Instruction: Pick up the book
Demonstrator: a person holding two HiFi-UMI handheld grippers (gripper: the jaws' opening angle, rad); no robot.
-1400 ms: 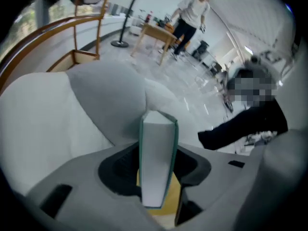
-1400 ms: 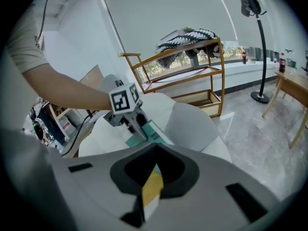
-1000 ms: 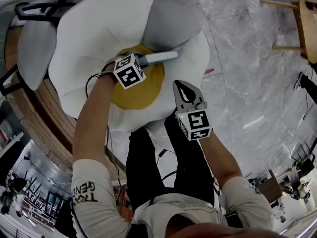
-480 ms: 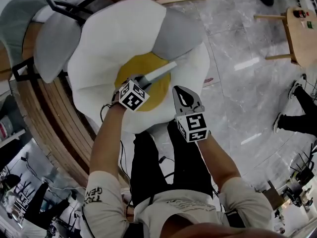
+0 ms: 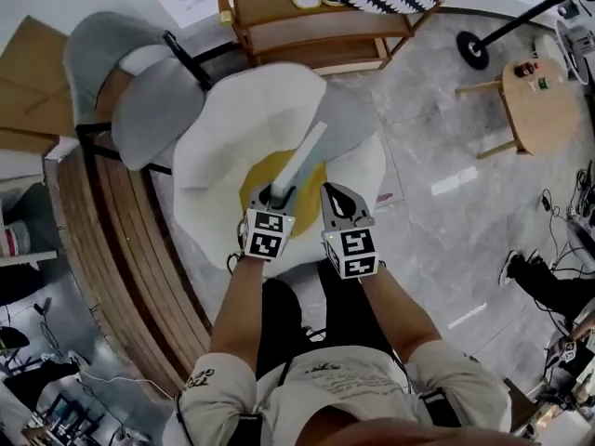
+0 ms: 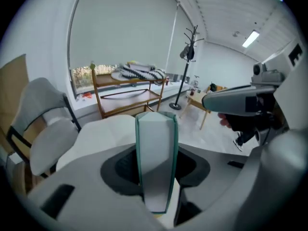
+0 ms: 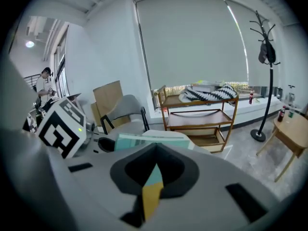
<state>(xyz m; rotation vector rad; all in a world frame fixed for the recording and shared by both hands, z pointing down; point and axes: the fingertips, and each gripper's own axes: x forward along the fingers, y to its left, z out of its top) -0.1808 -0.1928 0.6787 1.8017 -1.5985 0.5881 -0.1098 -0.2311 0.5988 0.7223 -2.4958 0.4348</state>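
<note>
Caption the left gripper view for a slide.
Left gripper shut on a teal-covered book, with a white cushion, wooden shelf and coat stand beyond.

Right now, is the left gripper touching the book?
Touching. The left gripper view shows the book standing between the fingers of the left gripper, with both dark pads pressed against its covers.

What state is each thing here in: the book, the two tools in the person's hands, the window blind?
book: closed, held over the egg cushion.
left gripper: jaws shut on the book.
right gripper: jaws together, nothing between them.
window blind: pulled down.
</note>
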